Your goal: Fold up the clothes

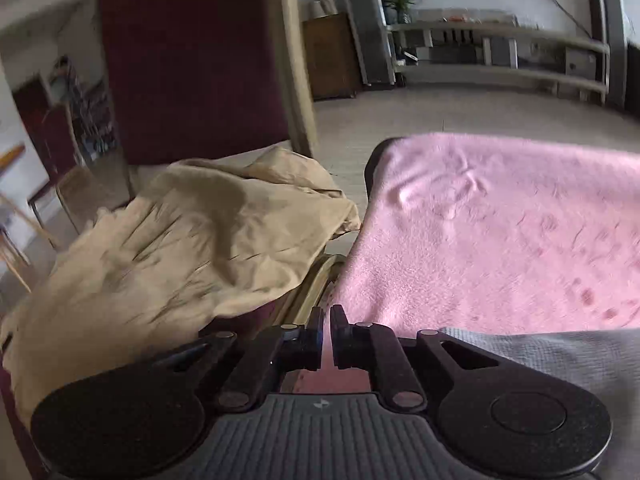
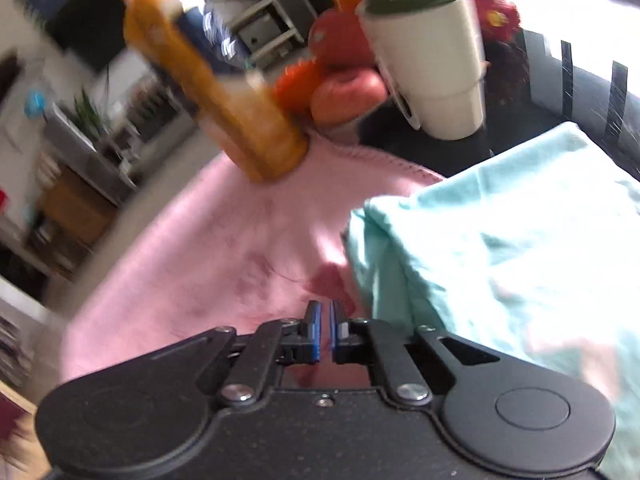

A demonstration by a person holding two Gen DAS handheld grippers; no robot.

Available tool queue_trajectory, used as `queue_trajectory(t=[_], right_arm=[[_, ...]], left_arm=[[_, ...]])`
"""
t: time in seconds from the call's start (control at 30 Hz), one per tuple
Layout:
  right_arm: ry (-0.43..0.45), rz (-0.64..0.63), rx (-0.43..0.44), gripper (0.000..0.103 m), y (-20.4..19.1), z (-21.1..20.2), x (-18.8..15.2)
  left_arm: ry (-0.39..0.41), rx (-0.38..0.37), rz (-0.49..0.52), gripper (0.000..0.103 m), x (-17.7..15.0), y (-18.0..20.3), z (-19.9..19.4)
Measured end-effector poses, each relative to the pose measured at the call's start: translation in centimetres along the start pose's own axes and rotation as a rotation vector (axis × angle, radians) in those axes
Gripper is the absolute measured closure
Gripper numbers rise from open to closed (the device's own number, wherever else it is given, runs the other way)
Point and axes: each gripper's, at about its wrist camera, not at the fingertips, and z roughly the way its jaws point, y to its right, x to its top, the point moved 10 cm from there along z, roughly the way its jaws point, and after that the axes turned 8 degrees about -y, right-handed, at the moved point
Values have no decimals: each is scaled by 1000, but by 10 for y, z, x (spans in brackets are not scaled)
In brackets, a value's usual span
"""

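The crumpled tan cotton garment (image 1: 192,240) is seen ahead and to the left of the left tool (image 1: 327,316), heaped on the seat of a maroon upholstered chair (image 1: 188,60), off the table edge. No long axis can be read from it; it lies bunched, not folded. The left tool's jaws are drawn nearly together w/ only a thin slit, and nothing is seen between them.

The pale mint-green cloth (image 2: 500,248) is seen just to the right of the right tool (image 2: 325,312) and ahead of it, lying fairly flat w/ one straight edge turned toward the tool. The right tool's jaws are likewise nearly closed, w/ nothing held.

So the tan garment is nearer the left hand, the mint cloth nearer the right.

Both tools hover over a fuzzy pink blanket (image 1: 500,232) spread on the table.

Count: 2 tools, 1 tan garment, 1 mint cloth, 1 pink blanket, 1 grey textured fabric (image 1: 560,360) close by the left tool's right side, 1 orange bottle (image 2: 216,92), 1 white cup (image 2: 432,60); fruit count cannot be told, blurred.
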Motion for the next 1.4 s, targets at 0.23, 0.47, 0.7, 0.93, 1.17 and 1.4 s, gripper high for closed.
queue_trajectory(t=[0.23,0.47,0.7,0.93,1.17,1.4], right_arm=[[-101,-59,364,80,-35,-70,-51],[-303,-162,314,88,-61,-20,-112],[-447,-253,247,92,-61,7,-147],[-360,-327,65,103,-19,-9,-144],[-219,-232,205,85,1,-77,-149],[-358,-285,366,85,-46,-52,-184]], left_arm=[[-67,-362,34,84,-65,34,-66],[-53,-341,189,86,-82,70,-58],[-130,-267,263,82,-105,63,-34],[-137,-216,257,82,-118,35,-49],[-20,-355,181,84,-124,34,-99],[3,-478,428,81,-145,119,-108]])
